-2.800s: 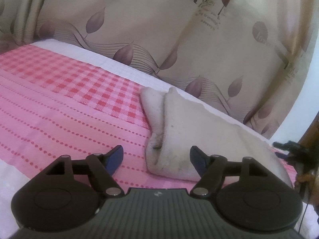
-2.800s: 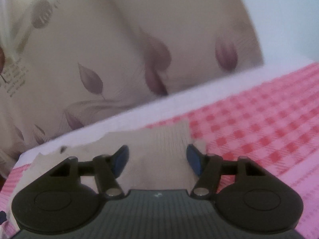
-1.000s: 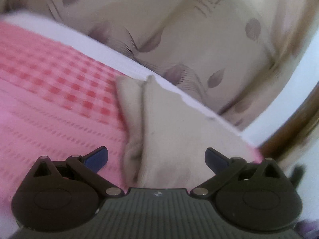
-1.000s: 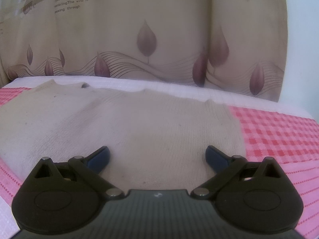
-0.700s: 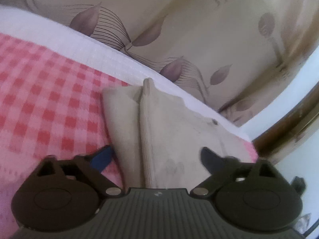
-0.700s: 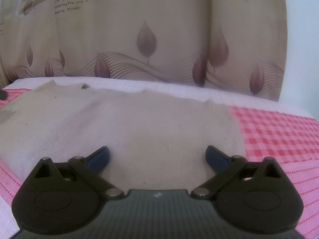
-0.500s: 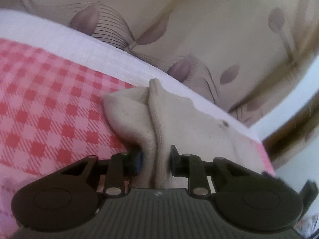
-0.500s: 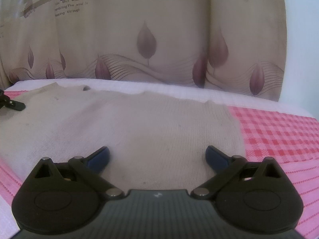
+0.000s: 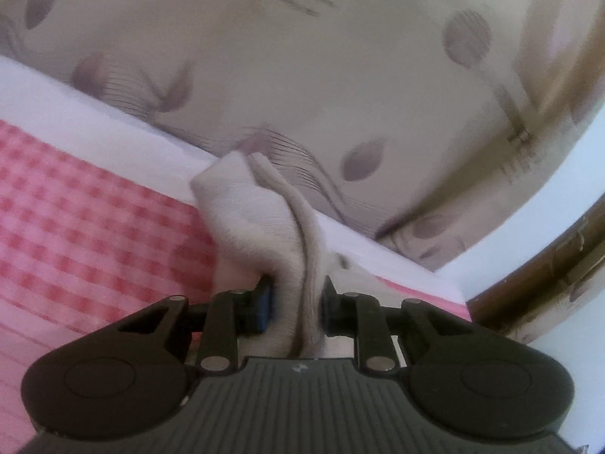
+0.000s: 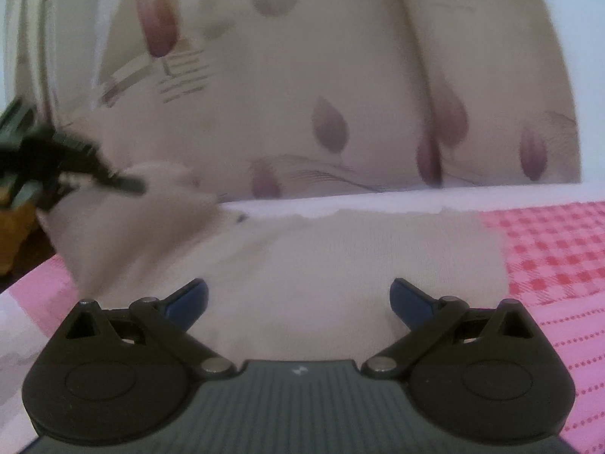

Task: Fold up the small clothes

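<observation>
The left gripper [image 9: 295,304], wide open a second ago, now pinches the left end of the beige knit garment [image 9: 261,219] and lifts it off the pink checked bedspread [image 9: 75,204], starting a fold, while the right gripper [image 10: 298,299] hovers wide open over its flat right half

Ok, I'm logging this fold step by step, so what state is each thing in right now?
left gripper: shut on the beige garment's edge, jaws just closed.
right gripper: open, holding nothing, over the garment.
beige garment: one end lifted off the bed, the rest lying flat.
pink checked sheet: spread flat under the garment.
</observation>
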A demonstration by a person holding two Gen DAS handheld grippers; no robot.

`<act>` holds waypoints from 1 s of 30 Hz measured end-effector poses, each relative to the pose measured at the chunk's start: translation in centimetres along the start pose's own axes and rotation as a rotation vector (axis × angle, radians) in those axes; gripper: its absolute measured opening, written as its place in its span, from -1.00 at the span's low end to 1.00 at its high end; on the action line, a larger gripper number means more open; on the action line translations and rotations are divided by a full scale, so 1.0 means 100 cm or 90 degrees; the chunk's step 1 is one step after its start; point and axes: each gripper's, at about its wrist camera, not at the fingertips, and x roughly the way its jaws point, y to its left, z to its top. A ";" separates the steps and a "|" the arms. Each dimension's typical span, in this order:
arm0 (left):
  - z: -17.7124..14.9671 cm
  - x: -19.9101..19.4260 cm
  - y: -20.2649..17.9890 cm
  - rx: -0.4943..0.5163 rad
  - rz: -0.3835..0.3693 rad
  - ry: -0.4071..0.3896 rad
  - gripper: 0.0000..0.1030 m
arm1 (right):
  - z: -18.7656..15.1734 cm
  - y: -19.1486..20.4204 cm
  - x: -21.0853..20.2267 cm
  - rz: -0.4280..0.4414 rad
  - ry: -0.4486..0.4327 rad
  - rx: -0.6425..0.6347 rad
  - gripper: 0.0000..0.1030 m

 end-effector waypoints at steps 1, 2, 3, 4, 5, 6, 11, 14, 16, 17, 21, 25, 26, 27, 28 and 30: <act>-0.003 0.004 -0.012 0.004 0.001 0.004 -0.53 | 0.000 0.001 -0.001 0.006 -0.002 -0.002 1.00; -0.006 0.009 -0.023 0.007 0.002 0.008 -0.53 | 0.000 0.000 -0.002 0.009 -0.005 -0.001 1.00; -0.009 0.015 -0.031 0.008 0.002 0.012 -0.53 | 0.000 -0.001 -0.003 0.014 -0.008 0.003 1.00; -0.013 0.021 -0.038 0.005 0.002 0.019 -0.53 | 0.000 -0.004 -0.004 0.021 -0.012 0.008 1.00; -0.017 0.027 -0.044 -0.002 -0.001 0.026 -0.53 | 0.000 -0.005 -0.004 0.027 -0.015 0.014 1.00; -0.022 0.033 -0.049 -0.009 -0.006 0.034 -0.53 | -0.001 -0.006 -0.005 0.034 -0.017 0.019 1.00; -0.041 0.064 -0.066 -0.025 -0.033 0.080 -0.86 | 0.000 -0.009 -0.005 0.060 -0.006 0.027 1.00; -0.046 0.070 -0.068 -0.017 -0.063 0.083 -0.87 | 0.001 -0.009 -0.004 0.078 0.006 0.022 1.00; -0.046 0.060 -0.065 -0.028 -0.121 0.072 -0.87 | 0.000 -0.009 -0.004 0.090 0.011 0.023 1.00; -0.046 0.049 -0.065 -0.016 -0.131 0.049 -0.83 | 0.000 -0.010 -0.004 0.098 0.014 0.025 1.00; -0.052 0.004 -0.049 0.053 -0.147 -0.065 0.38 | 0.007 -0.021 0.003 0.135 0.045 0.082 1.00; -0.084 -0.012 -0.020 0.103 -0.136 -0.119 0.52 | 0.021 -0.033 0.008 0.227 0.028 0.231 1.00; -0.094 -0.012 -0.013 0.106 -0.140 -0.121 0.52 | 0.026 -0.032 0.013 0.248 0.030 0.261 1.00; -0.104 -0.010 -0.008 0.112 -0.142 -0.125 0.52 | 0.030 -0.031 0.021 0.275 0.044 0.293 1.00; -0.111 -0.009 -0.004 0.119 -0.147 -0.122 0.52 | 0.032 -0.031 0.035 0.297 0.072 0.333 1.00; -0.124 -0.006 0.001 0.133 -0.151 -0.110 0.52 | 0.034 -0.030 0.053 0.257 0.108 0.363 1.00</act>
